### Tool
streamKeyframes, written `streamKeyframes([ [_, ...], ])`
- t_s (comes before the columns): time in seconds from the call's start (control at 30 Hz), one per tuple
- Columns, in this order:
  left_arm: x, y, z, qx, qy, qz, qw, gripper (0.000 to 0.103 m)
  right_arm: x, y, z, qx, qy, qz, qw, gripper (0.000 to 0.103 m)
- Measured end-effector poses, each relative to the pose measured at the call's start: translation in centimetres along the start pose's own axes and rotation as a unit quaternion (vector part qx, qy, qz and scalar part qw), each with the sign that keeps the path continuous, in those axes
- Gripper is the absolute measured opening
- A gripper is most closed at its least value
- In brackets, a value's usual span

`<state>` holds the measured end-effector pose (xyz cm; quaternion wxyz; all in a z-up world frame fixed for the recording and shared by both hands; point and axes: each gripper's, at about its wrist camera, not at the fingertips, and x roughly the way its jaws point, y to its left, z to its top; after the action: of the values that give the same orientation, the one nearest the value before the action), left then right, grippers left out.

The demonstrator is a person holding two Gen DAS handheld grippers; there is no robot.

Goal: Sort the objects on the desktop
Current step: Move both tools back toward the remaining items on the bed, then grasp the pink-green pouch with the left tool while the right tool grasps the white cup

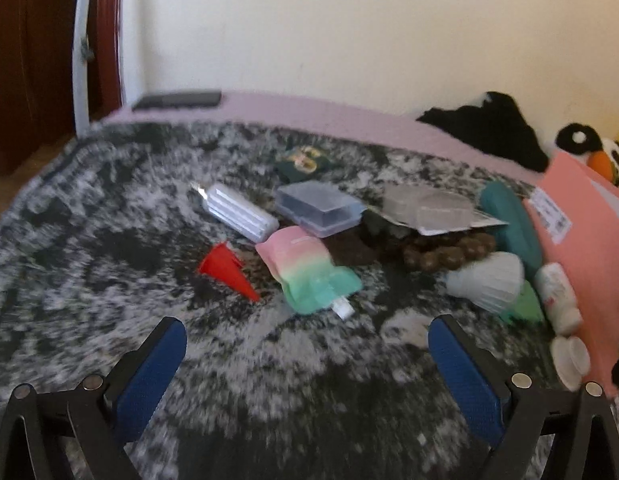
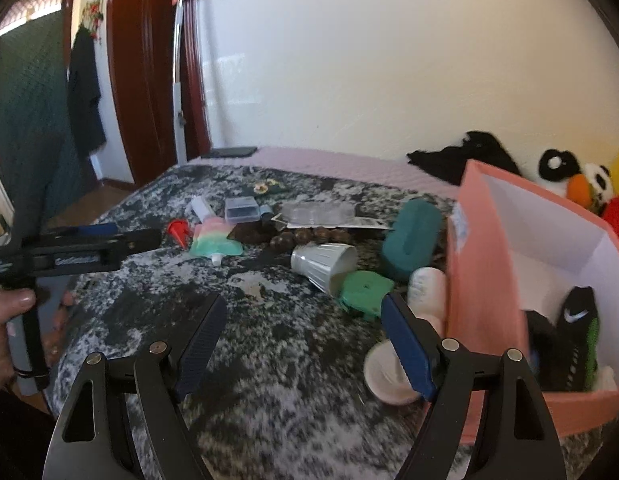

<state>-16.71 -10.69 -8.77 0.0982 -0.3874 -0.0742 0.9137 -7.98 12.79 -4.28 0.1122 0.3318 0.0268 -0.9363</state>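
Right gripper (image 2: 299, 344): its two blue pads stand wide apart with nothing between them. It hangs over the near part of the fuzzy black-and-white blanket (image 2: 269, 380).
Left gripper (image 1: 307, 354): wide apart too, and empty. It is nearest the pink-to-green squeezy pouch with a white cap (image 1: 309, 270).
Person's hand (image 2: 5, 328): at the near left, wrapped round the left gripper's handle.
Near things: a round white lid (image 2: 383, 376) lies flat, just left of the open pink cardboard box (image 2: 485, 280). A green plastic piece (image 2: 363, 290) and a small white bottle (image 2: 427, 286) lie just past it.
Middle things: a white ribbed plastic cup (image 2: 323, 262) lies on its side. The pouch and a small red plastic cone (image 1: 227, 272) lie to the left.
Far things: a clear lidded plastic box (image 1: 319, 208), a white ribbed tube (image 1: 239, 210), brown wooden beads (image 1: 441, 254) and a dark green case (image 2: 411, 238).
Box: at the near right, open on top, with a black and green sock (image 2: 581, 320) already inside.
Step now, I think: picking which loose thing to take first.
How to do it well: go for a thing that lies alone, like the pouch or the cone. Come down straight so one pad is on each side. Squeeze softly. Don't bump the cup, as it could roll.
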Motion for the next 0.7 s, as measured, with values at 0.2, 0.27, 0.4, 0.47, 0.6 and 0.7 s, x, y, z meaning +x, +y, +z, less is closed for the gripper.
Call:
streamKeyframes([
  [0.2, 5.3, 0.5, 0.7, -0.035, 0.044, -0.029, 0.998, 0.1, 5.4, -0.5, 0.5, 0.013, 0.032, -0.006, 0.999, 0.082],
  [0.27, 6.4, 0.2, 0.8, -0.042, 0.052, -0.039, 0.997, 0.1, 7.1, -0.9, 0.3, 0.017, 0.043, -0.011, 0.999, 0.082],
  [0.4, 8.8, -0.4, 1.1, -0.045, 0.066, -0.039, 0.996, 0.098, 9.9, -2.1, -0.1, 0.028, 0.06, -0.02, 0.998, 0.082],
  [0.47, 9.8, -0.3, 1.2, -0.052, 0.067, -0.032, 0.9959, 0.097, 11.1, -2.8, -0.1, 0.034, 0.069, -0.023, 0.997, 0.082],
  [0.6, 11.1, -1.0, 1.6, -0.033, 0.054, -0.011, 0.9979, 0.098, 12.8, -3.5, 0.4, 0.038, 0.069, -0.023, 0.997, 0.083],
  [0.7, 12.0, -1.6, 1.7, -0.009, 0.044, 0.012, 0.9989, 0.091, 13.8, -3.6, 1.0, 0.032, 0.063, -0.025, 0.997, 0.084],
])
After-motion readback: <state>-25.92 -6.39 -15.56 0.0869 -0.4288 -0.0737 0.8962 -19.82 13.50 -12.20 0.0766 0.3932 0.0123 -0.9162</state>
